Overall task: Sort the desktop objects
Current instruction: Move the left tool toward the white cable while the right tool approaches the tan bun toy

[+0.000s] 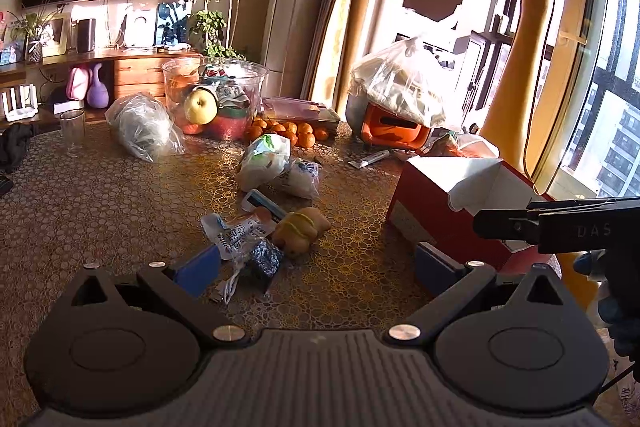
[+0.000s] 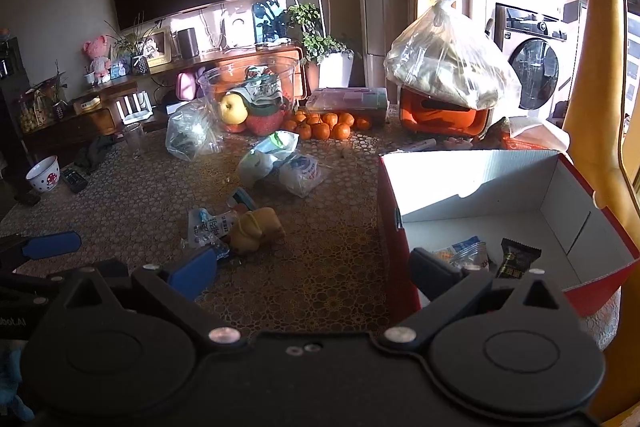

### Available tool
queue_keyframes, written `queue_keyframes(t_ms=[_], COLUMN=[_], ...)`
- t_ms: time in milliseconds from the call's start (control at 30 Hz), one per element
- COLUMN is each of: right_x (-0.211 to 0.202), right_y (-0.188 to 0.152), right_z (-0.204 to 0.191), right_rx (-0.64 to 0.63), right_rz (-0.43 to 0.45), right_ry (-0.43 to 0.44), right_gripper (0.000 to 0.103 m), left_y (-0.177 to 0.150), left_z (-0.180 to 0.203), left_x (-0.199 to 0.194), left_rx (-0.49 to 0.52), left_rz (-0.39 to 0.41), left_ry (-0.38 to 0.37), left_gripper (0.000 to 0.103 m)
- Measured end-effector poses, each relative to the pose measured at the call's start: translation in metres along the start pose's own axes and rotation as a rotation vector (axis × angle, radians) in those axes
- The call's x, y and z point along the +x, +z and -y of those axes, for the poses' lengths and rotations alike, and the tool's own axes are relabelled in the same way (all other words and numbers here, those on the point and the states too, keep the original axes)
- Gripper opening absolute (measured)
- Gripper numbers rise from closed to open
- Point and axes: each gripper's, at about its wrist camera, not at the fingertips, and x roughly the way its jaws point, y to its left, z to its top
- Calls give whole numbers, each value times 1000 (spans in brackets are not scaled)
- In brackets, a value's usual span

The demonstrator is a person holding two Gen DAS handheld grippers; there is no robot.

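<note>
Evidently mid-sort, judging by two packets already lying in the red box [image 2: 480,179] at lower right of the right wrist view: a dark snack packet [image 2: 516,259] and a blue-white packet [image 2: 464,253], side by side on the white floor, probably dropped there as the collecting place.

Left gripper [image 1: 316,267]: jaws wide apart, holding nothing, aimed at the small heap in the lower middle of its frame. Likely opened that wide to straddle one piece of the heap.

Right gripper [image 2: 312,273]: jaws likewise spread, empty, right finger hanging over the box's near wall, left finger over bare table [image 2: 120,195]. Looks parked beside the box so as to leave the heap to the other hand.

Heap at centre frame: a printed snack pouch [image 1: 232,231] overlapping a crinkled dark packet [image 1: 262,259], a yellow plush toy [image 1: 302,231] touching both, a white cable [image 1: 228,289] trailing beneath towards the bottom edge. Crowded together, so hard to pinch one without dragging a neighbour.

Nearest to the left jaws: dark packet and cable. Probably next for the box, well apart to the right.
</note>
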Motion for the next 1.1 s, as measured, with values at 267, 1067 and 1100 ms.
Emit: queue_keyframes(t_ms=[267,1067,1100], right_x=[9,129,134], right_y=[2,7,7], right_z=[-6,-35,-36], right_rx=[-21,-100,-101], right_rz=[-4,-122,-126], right_ry=[22,91,93], right_gripper=[103,98,98], left_y=[-12,-30,-30], left_z=[-18,-64,-65], left_x=[5,86,89], left_rx=[-18,-11,-13], left_rz=[-16,-106,-109], left_ry=[60,164,164], left_gripper=[103,99,97])
